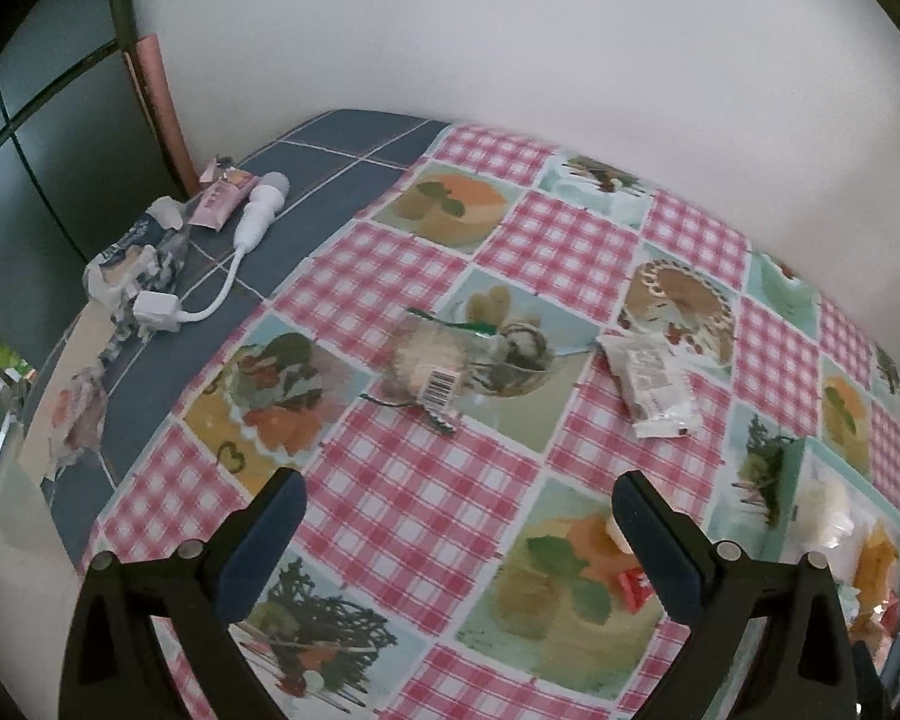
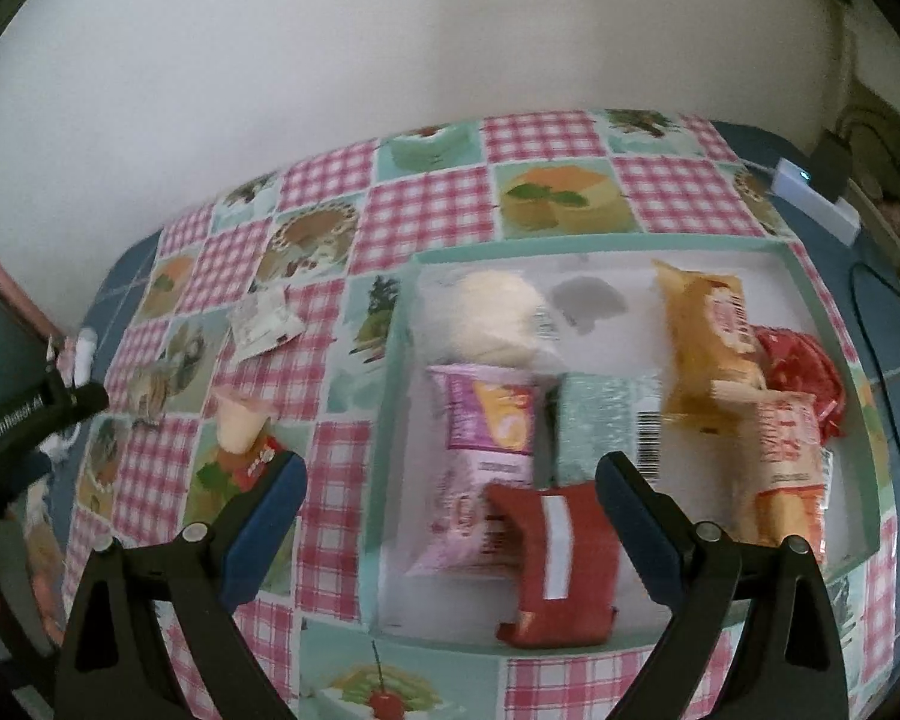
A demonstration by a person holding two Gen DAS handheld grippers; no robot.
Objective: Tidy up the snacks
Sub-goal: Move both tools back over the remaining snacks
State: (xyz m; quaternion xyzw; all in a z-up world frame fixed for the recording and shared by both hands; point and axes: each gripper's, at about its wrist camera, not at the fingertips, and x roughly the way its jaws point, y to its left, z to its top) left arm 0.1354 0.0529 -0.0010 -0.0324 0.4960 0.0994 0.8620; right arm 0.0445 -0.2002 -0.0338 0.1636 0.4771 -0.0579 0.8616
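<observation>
My left gripper [image 1: 459,501] is open and empty above the checked tablecloth. Ahead of it lie a clear snack packet with a barcode [image 1: 444,360] and a white wrapped bar [image 1: 654,381]. My right gripper [image 2: 450,480] is open and empty over the near edge of a white tray with a teal rim [image 2: 594,243]. The tray holds several snacks: a red packet [image 2: 555,564] between my fingers, a pink pack [image 2: 486,450], a clear bag of pale puffs [image 2: 498,315], an orange bag [image 2: 708,336] and a red wrapper [image 2: 801,369]. A cream and red snack [image 2: 243,426] lies left of the tray.
A white charger with cable [image 1: 258,216], a pink bar [image 1: 219,198] and crumpled wrappers [image 1: 138,264] lie on the blue tiled top at the far left. A white box [image 2: 816,198] sits at the far right. The other gripper's black arm [image 2: 24,420] shows at the left. A white wall is behind.
</observation>
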